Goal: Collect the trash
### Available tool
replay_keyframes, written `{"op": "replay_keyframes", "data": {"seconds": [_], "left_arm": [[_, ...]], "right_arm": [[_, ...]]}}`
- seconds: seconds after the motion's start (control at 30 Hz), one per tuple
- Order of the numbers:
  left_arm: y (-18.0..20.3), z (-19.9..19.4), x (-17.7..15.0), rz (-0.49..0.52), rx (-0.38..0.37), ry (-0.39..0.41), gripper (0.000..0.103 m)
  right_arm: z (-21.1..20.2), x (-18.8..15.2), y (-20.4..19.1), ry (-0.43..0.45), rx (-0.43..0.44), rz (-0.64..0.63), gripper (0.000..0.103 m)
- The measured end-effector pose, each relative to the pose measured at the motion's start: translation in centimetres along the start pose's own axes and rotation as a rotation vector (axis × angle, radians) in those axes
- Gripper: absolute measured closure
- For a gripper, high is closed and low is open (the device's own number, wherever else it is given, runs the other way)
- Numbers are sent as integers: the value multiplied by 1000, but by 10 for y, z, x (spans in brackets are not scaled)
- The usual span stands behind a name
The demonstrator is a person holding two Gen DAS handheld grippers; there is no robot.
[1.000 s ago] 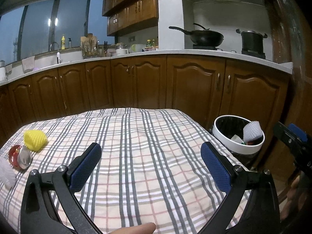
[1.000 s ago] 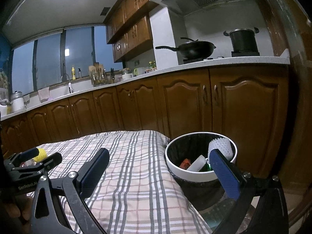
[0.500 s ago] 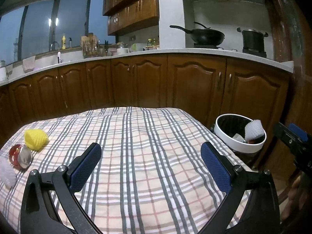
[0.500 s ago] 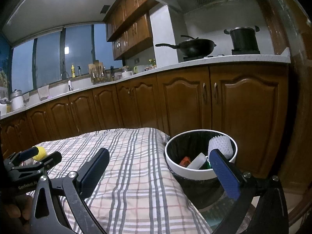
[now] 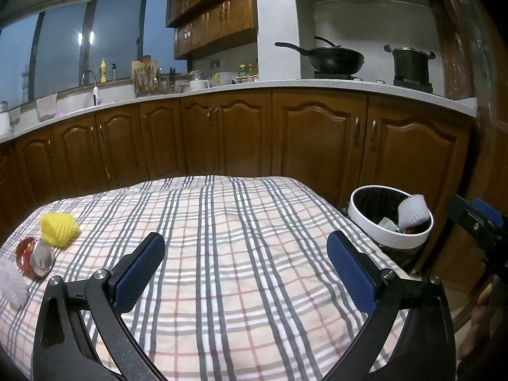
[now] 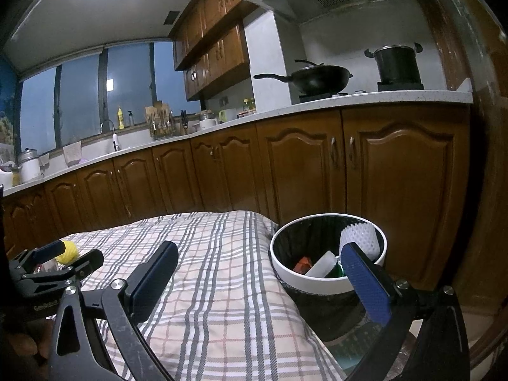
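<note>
A white-rimmed trash bin (image 5: 374, 222) (image 6: 317, 281) with a black liner stands off the table's right edge; it holds a white foam net (image 6: 360, 238), a white bottle and red and green scraps. On the checked tablecloth's left side lie a yellow foam net (image 5: 58, 230), a red and silver wrapper (image 5: 35, 255) and a white foam net (image 5: 11, 281). My left gripper (image 5: 246, 255) is open and empty over the table's middle. My right gripper (image 6: 260, 270) is open and empty, between the table edge and the bin.
The table (image 5: 238, 222) has a plaid cloth. Brown kitchen cabinets (image 5: 317, 139) run behind it, with a wok (image 5: 333, 58) and a pot (image 5: 411, 62) on the counter. A dark wooden wall (image 6: 489, 190) stands right of the bin.
Both views have shifted only slightly; the left gripper rose a little, so the bin sits a bit lower in view. Both grippers stay open and empty.
</note>
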State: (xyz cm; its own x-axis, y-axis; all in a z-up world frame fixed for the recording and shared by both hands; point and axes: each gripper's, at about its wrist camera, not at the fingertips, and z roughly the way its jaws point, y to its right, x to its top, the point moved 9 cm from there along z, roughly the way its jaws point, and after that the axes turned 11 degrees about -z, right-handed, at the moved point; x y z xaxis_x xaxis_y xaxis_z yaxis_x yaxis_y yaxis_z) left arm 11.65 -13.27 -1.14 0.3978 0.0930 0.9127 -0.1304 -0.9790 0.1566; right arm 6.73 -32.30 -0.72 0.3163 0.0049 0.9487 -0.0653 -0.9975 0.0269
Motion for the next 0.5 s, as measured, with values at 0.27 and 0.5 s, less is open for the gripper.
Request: {"op": "replay_keyframes", "data": {"seconds": [0.27,0.5], "left_arm": [[0,-1,0,2,-1,-1,0],[1,-1,0,3,-4,-1,0]], "right_arm": [[-2,2,-1,3,2,-1,0],[-2,2,-2,4,1,-1,0]]}}
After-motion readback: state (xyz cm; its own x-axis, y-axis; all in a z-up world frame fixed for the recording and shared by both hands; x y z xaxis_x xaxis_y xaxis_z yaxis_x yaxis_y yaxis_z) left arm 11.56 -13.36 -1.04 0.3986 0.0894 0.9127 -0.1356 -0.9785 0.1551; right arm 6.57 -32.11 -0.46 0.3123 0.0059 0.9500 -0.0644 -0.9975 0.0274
